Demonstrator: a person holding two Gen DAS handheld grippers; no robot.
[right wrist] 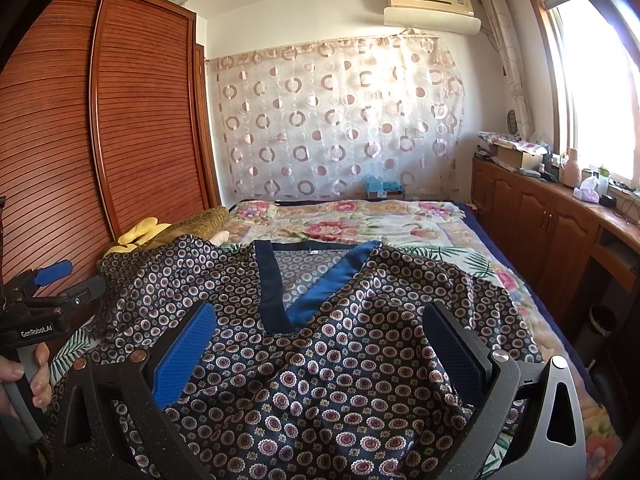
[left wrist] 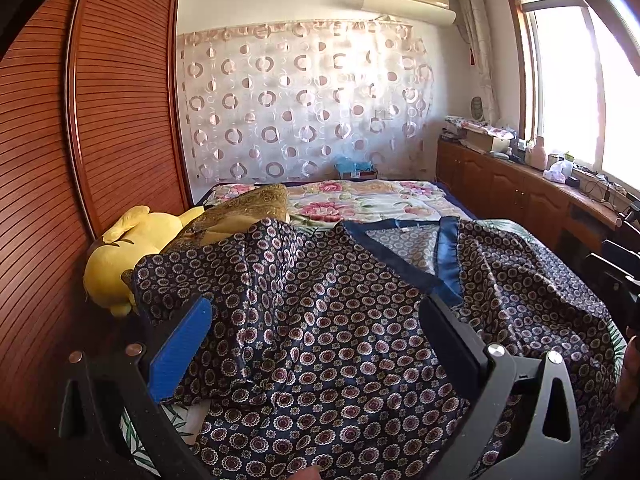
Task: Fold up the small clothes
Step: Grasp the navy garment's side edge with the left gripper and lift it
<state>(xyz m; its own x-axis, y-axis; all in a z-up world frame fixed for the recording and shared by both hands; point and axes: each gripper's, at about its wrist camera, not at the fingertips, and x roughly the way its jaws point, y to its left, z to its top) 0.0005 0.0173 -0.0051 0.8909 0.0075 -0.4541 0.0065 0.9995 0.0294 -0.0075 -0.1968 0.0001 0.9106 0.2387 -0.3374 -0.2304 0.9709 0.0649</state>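
Observation:
A dark blue top [left wrist: 328,328] with a small round flower print and a plain blue V-neck band [right wrist: 288,280] lies spread and rumpled on the bed, neck toward the far end. My left gripper [left wrist: 316,308] is open just above its left part, fingers wide apart with cloth between them but not pinched. My right gripper [right wrist: 320,320] is open above the middle of the top [right wrist: 340,360], just below the V-neck. The left gripper also shows in the right wrist view [right wrist: 56,276] at the far left, held in a hand.
The bed carries a floral quilt [right wrist: 360,224]. A yellow plush toy [left wrist: 124,256] and a gold patterned pillow [left wrist: 240,212] lie at the bed's left side against the wooden wardrobe [left wrist: 80,140]. Wooden cabinets [right wrist: 540,216] with clutter run along the right under the window.

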